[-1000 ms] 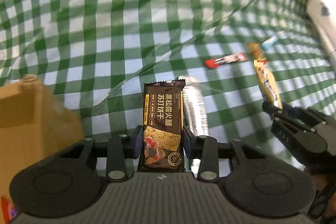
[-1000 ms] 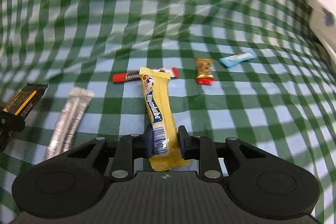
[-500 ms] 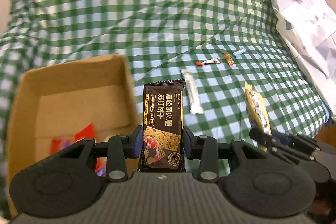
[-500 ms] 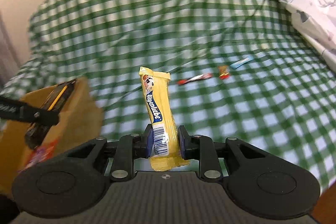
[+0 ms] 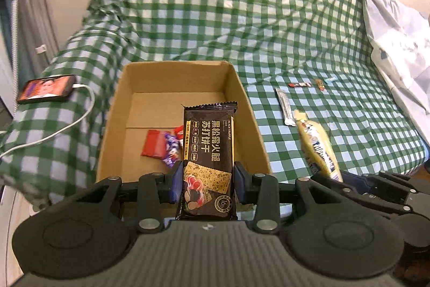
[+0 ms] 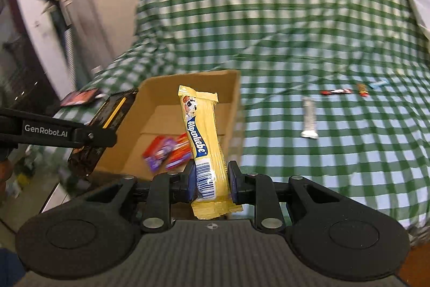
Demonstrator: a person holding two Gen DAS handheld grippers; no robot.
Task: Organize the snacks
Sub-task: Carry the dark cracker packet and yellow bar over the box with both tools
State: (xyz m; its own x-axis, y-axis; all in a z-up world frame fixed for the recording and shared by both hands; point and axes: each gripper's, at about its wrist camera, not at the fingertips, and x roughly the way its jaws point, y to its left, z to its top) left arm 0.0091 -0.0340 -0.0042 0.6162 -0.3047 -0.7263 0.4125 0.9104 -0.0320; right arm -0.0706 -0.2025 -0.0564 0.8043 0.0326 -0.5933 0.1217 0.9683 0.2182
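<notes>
Phone [image 5: 45,92] far left on the checked cloth [image 5: 215,18]. Cardboard box [image 5: 250,109] holds a few wrappers. Left gripper [image 5: 207,184] clamped on dark cracker pack [image 5: 208,160], above the box's near edge. Right gripper [image 6: 209,179] clamped on yellow candy bar [image 6: 205,144], beside it. Silver packet [image 5: 286,109] loose on cloth, right.

Matt brown cardboard box [image 5: 250,109], wrinkled checked cloth bedcover [image 5: 242,18], glossy dark foil cracker packet [image 5: 208,152], shiny yellow plastic candy wrapper [image 6: 204,131], silvery foil sachet [image 5: 285,108]

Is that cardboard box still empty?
No, the cardboard box already holds a red wrapper and a purple-and-white sweet lying on its floor.
</notes>
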